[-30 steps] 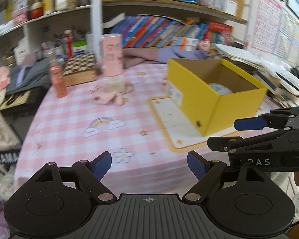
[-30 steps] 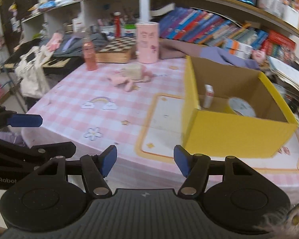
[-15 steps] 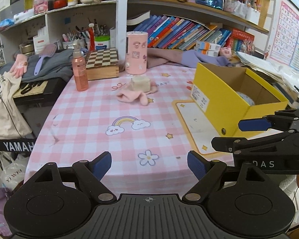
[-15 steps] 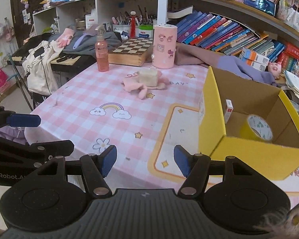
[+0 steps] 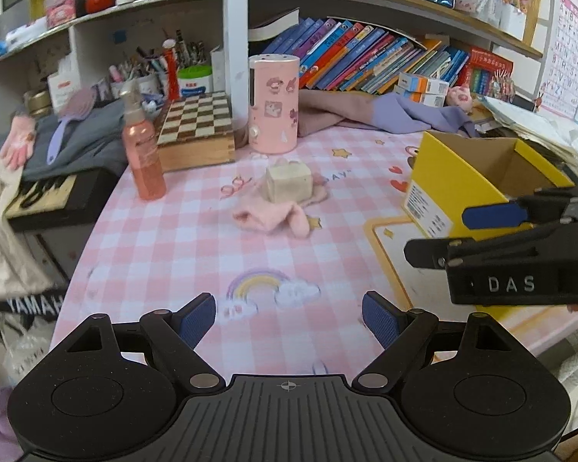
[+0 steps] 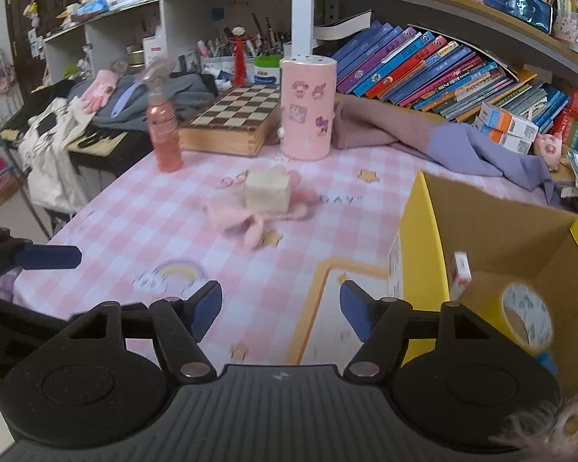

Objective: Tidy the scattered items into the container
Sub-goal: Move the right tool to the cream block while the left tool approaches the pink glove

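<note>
A yellow cardboard box (image 5: 454, 181) stands open on the right of the pink checked table; it also shows in the right wrist view (image 6: 416, 254). It holds a tape roll (image 6: 526, 317) and a small white carton (image 6: 459, 275). A beige block (image 5: 288, 181) lies on a pink glove (image 5: 273, 213) mid-table, also in the right wrist view as block (image 6: 267, 191) and glove (image 6: 235, 219). My left gripper (image 5: 289, 321) is open and empty over the near table. My right gripper (image 6: 281, 310) is open and empty, left of the box.
A pink spray bottle (image 5: 142, 154), a chessboard box (image 5: 194, 129) and a pink cylinder (image 5: 274, 109) stand at the back. Purple cloth (image 5: 385, 117) lies behind the box. Shelves with books (image 5: 366, 61) rise behind. A keyboard (image 5: 38, 192) sits off the left edge.
Both grippers have moved forward over the table toward the block and glove. Both stay open and empty.
</note>
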The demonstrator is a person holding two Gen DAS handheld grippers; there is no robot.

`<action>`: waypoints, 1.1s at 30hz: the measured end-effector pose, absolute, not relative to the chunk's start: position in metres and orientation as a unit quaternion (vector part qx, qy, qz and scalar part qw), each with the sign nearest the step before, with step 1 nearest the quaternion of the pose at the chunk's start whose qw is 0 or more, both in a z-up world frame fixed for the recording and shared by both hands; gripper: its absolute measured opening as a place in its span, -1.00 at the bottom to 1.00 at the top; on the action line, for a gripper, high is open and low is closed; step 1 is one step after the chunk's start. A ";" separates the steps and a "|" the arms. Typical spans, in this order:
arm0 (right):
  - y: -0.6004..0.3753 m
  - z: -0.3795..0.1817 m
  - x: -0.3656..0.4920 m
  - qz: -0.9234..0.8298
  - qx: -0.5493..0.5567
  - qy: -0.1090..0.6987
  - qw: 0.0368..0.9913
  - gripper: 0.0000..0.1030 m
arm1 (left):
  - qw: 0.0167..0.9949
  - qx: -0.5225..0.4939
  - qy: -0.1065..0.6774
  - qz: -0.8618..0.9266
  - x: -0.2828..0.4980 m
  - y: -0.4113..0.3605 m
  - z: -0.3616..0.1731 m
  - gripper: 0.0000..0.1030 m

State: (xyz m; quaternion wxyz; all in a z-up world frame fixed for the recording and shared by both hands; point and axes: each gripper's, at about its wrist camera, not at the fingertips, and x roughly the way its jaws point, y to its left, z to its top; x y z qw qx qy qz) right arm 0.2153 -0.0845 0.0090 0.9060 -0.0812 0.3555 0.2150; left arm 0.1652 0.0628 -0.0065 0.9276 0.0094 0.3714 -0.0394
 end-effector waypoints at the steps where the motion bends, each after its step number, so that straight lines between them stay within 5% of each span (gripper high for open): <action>1: -0.082 0.009 0.224 0.214 -0.080 0.355 0.906 0.30 | 0.928 0.013 0.371 -0.040 0.173 0.063 -0.008 0.66; 26: 0.017 -0.043 0.398 0.233 -0.105 0.424 0.869 0.61 | 0.915 0.026 0.401 -0.044 0.298 0.091 -0.055 0.66; 29: 0.016 -0.051 0.409 0.231 -0.101 0.433 0.865 0.50 | 0.915 0.023 0.399 -0.050 0.303 0.092 -0.056 0.66; 33: 0.006 -0.051 0.416 0.244 -0.077 0.446 0.857 -0.03 | 0.916 0.027 0.395 -0.060 0.315 0.090 -0.060 0.66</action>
